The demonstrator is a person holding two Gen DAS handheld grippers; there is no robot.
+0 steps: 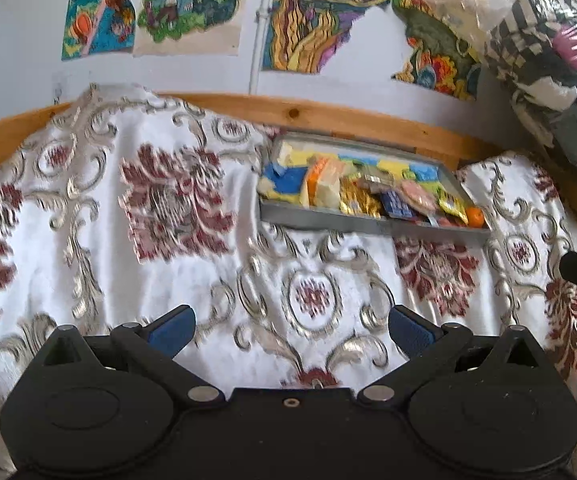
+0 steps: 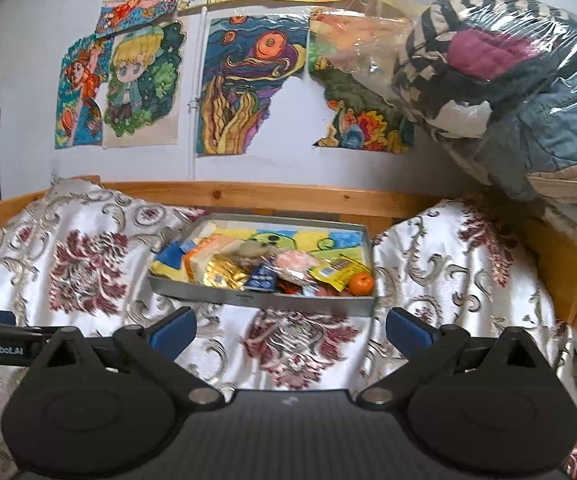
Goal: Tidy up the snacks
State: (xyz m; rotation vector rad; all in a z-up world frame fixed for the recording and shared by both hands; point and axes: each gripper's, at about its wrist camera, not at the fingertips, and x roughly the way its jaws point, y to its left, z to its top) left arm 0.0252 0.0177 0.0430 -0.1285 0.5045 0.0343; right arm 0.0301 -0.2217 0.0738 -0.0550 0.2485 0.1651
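So the biggest thing here is the white bedspread (image 2: 288,360) with dark red and silver damask swirls, it fills most of both views and bunches up into folds on either side of the tray. Behind it runs a pine headboard rail (image 2: 288,194), and above that the pale wall is covered in colourful kids' drawings (image 2: 240,84), cartoon characters and swirly sea stuff. Top right there's a big clear plastic bag of folded clothes (image 2: 528,92), stripey, pink and denim bits squashed inside, sitting up on the wooden edge. The snacks are all in a shallow grey tray (image 2: 256,298) resting on the bedspread right up against the headboard, lined with a painted picture. They're piled along its near side: an orange-and-white packet (image 2: 204,254) at the left, a crinkly gold packet (image 2: 224,274) just beside it, a small blue packet (image 2: 262,278), a pink one (image 2: 300,262), a yellow packet (image 2: 336,270), and a little mandarin (image 2: 361,283) in the near right corner. Left view is a bit motion-blurred, so labels are a no-go. Both grippers hover over the bedspread, well short of the tray: left gripper (image 1: 290,328) has its blue-padded fingers spread wide with nothing between them, right gripper (image 2: 290,330) same deal, wide apart and empty.
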